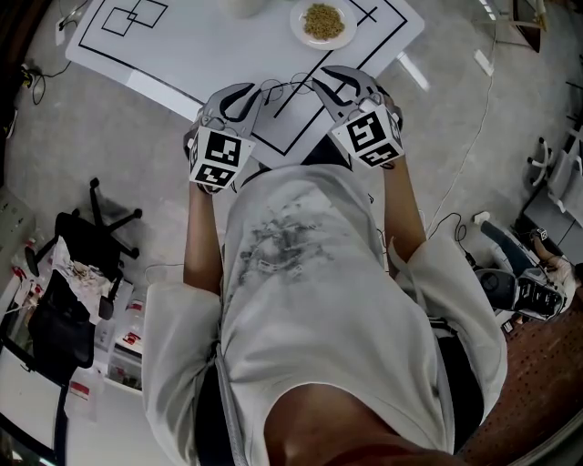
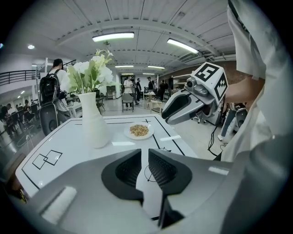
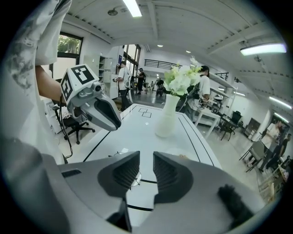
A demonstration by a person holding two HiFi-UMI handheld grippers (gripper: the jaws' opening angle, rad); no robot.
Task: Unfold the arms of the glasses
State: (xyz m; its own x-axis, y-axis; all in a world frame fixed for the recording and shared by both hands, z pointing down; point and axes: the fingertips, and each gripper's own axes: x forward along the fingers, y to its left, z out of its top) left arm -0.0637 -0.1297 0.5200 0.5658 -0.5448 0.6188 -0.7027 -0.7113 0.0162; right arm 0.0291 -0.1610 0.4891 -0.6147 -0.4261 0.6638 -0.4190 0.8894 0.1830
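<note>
Thin wire-framed glasses lie near the front edge of the white table, between the two grippers. My left gripper hovers just left of them and my right gripper just right. In the left gripper view the left gripper has its jaws a narrow gap apart with nothing between, and a lens of the glasses shows through the gap. The right gripper also stands slightly open and empty above the glasses. Whether the arms are folded I cannot tell.
A white vase with flowers and a plate of food stand farther back on the table. Black lines are marked on the tabletop. A black office chair and cluttered shelves stand at the left; cables lie on the floor at the right.
</note>
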